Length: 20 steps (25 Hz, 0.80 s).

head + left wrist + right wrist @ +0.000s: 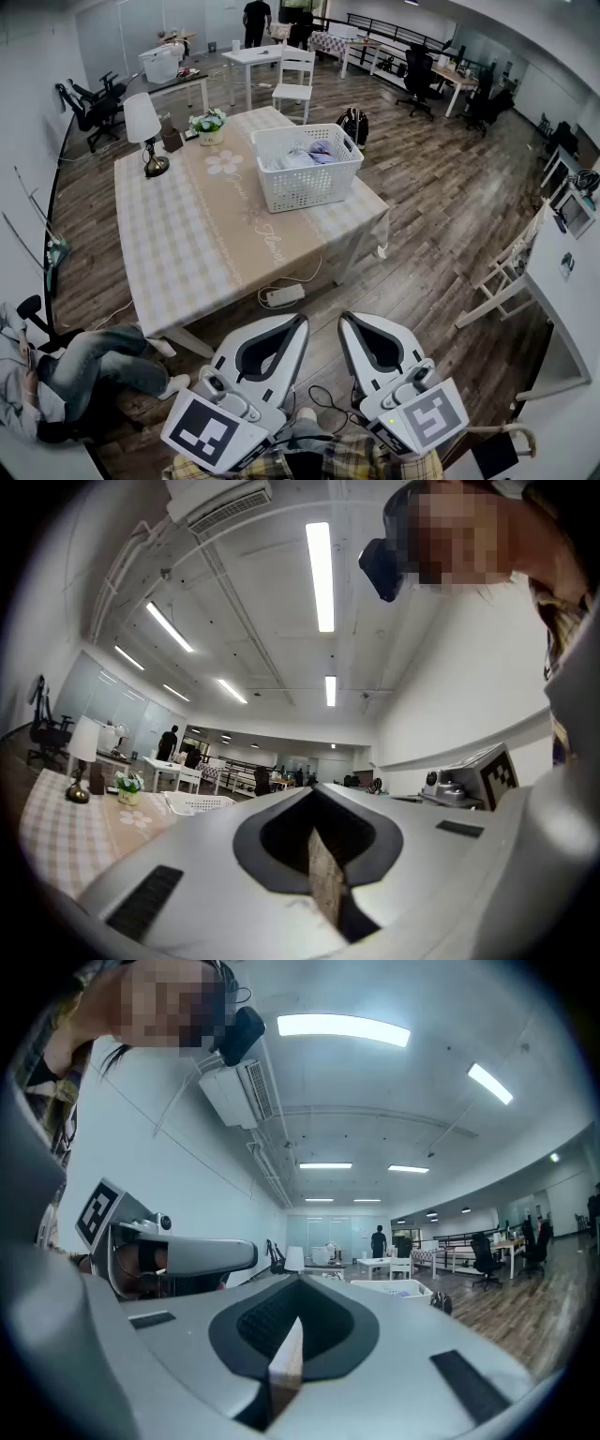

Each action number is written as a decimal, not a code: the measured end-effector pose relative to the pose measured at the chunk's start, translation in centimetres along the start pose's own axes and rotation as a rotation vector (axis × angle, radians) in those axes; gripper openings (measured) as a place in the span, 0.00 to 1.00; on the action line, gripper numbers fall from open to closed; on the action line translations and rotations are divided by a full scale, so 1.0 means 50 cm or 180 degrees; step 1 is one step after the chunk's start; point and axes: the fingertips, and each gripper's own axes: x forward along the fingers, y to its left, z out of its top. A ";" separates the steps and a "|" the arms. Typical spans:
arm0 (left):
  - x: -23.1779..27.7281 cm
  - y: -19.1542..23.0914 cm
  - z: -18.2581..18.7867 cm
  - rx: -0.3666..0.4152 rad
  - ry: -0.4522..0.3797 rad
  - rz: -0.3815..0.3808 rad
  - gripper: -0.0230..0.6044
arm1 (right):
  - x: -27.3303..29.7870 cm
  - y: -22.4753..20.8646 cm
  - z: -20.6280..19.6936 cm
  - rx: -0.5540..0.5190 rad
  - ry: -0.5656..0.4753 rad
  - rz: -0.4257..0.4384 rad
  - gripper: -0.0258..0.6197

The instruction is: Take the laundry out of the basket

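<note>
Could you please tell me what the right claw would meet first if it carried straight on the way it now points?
Probably the near edge of the table, left of the basket; if it rides above the tabletop, the lamp stands roughly in line. Depth is unclear.

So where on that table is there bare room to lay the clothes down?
The near half of the table, from the basket to the front edge, is bare. So is the strip between the lamp and the basket. The far left corner is crowded: lamp, flower pot and a small dark item.
</note>
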 end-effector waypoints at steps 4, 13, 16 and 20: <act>-0.003 0.002 -0.006 0.0013 0.0019 0.0007 0.06 | -0.002 0.002 0.001 0.0006 -0.0025 -0.0018 0.04; 0.030 -0.010 0.002 0.0039 -0.0050 0.0011 0.06 | -0.018 -0.030 0.005 0.0009 -0.0103 -0.0089 0.04; 0.051 -0.024 0.004 0.0084 -0.0090 0.0019 0.06 | -0.033 -0.048 0.003 -0.0008 -0.0104 -0.0069 0.04; 0.080 -0.049 0.006 0.0113 -0.0143 0.0036 0.06 | -0.058 -0.075 -0.003 -0.0027 -0.0089 -0.0027 0.04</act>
